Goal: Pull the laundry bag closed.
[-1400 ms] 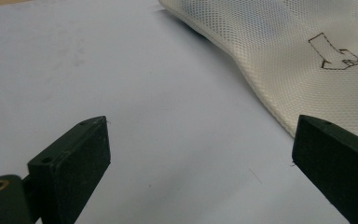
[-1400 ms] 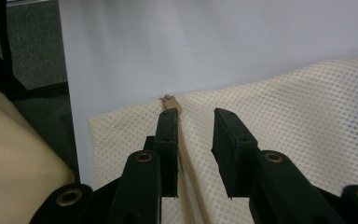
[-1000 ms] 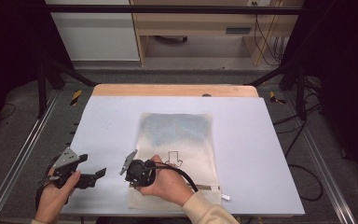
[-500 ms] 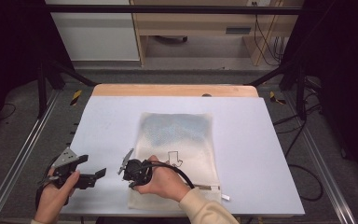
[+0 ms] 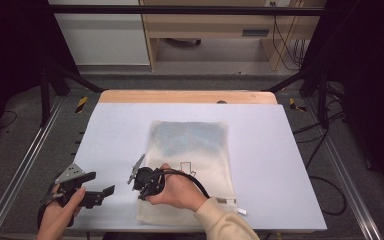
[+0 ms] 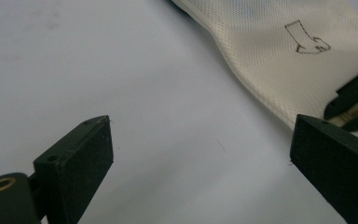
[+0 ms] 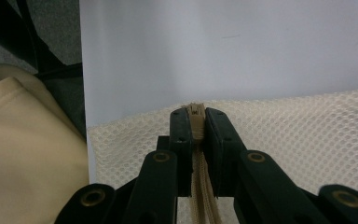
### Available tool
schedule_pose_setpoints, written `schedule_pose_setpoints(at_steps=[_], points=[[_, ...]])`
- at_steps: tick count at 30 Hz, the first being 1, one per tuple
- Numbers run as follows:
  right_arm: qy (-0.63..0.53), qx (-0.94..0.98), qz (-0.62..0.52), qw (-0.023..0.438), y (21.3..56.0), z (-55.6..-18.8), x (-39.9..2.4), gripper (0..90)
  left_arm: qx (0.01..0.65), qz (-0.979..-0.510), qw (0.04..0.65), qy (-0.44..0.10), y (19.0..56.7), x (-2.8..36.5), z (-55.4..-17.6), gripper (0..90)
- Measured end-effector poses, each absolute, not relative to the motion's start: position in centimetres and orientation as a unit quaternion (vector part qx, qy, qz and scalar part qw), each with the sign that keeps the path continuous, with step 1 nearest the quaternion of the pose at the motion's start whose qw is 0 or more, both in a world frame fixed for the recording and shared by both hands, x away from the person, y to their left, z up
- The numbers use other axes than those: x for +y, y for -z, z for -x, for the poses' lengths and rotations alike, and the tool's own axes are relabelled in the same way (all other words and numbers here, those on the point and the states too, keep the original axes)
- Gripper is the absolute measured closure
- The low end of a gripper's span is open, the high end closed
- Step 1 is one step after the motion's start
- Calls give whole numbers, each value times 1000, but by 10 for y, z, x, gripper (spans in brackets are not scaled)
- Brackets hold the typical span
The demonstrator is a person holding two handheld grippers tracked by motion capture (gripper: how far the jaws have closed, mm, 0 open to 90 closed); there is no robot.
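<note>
The right claw [image 7: 194, 122] has just been closed on the zipper strip [image 7: 196, 122] at the near left corner of the mesh bag [image 5: 190, 150]; the pinch should be kept firm. The left claw [image 6: 200, 154], wide open and empty, is held over the surface [image 5: 280, 150] beside it.

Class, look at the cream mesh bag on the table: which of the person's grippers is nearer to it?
Right. The right gripper is shut on the mesh bag at its zipper edge; the left gripper rests apart on the table, fingers open.

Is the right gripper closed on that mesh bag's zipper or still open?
Closed. In the right gripper view, the right gripper has its fingers pressed against both sides of the tan zipper at the edge of the mesh bag.
</note>
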State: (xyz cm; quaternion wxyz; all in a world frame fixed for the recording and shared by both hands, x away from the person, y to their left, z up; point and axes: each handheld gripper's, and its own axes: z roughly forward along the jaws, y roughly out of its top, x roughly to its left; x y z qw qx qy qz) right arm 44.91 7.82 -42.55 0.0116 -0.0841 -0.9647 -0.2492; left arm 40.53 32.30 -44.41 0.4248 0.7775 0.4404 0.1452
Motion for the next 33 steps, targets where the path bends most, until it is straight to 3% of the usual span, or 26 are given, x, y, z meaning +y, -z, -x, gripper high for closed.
schedule_pose_setpoints(at_steps=[18,33], points=[[271,-959,88,-4,419,-445,71,819,372,-829,409,-82,453,259,-382,110],[285,-954,89,-9,416,-445,67,819,370,-830,414,-54,460,245,-390,283]])
